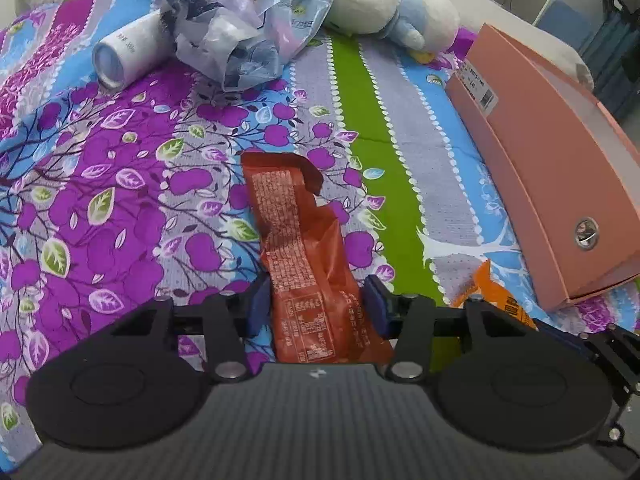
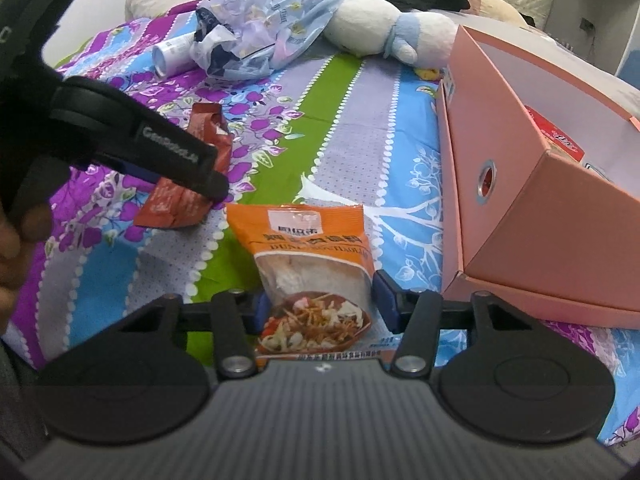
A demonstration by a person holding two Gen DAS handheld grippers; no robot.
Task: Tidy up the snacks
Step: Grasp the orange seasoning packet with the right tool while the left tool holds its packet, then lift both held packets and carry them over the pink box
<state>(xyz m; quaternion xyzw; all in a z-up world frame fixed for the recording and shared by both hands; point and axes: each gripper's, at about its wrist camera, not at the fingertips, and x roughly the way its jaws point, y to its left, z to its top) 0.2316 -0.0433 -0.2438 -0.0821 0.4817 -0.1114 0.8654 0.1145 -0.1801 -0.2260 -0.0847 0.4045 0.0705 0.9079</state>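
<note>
On a bed covered with a bright floral sheet (image 1: 120, 184), a person works two hand-held grippers over scattered snack packets. The left gripper (image 1: 316, 304), angled steeply down toward the bedding, has its blue pads (image 1: 258, 304) pressed against both sides of a red-brown snack packet (image 1: 300, 240), which lies lengthwise on the sheet with its printed back facing up and its far end crumpled. In the right wrist view the same gripper (image 2: 218, 188) appears as a black finger reaching in from the left, with part of the person's hand (image 2: 16, 236) at the frame's edge.

The right gripper (image 2: 320, 304), also tilted downward, straddles the lower half of an orange noodle-style snack bag (image 2: 308, 248). Its left pad (image 2: 262, 312) meets the bag's edge, while the right pad (image 2: 386, 300) stands just beside the other edge; whether the bag is truly clamped cannot be told.

To the right sits an open pink cardboard box (image 2: 532, 216), with a metal-ringed hole in its near wall. Inside it, a red packet (image 2: 556, 136) lies against the white interior. At the far end of the bed lie a crumpled plastic bag (image 2: 256, 32), a white cylindrical bottle (image 2: 172, 54) on its side partly under that bag, and a white and blue plush toy (image 2: 384, 28).
</note>
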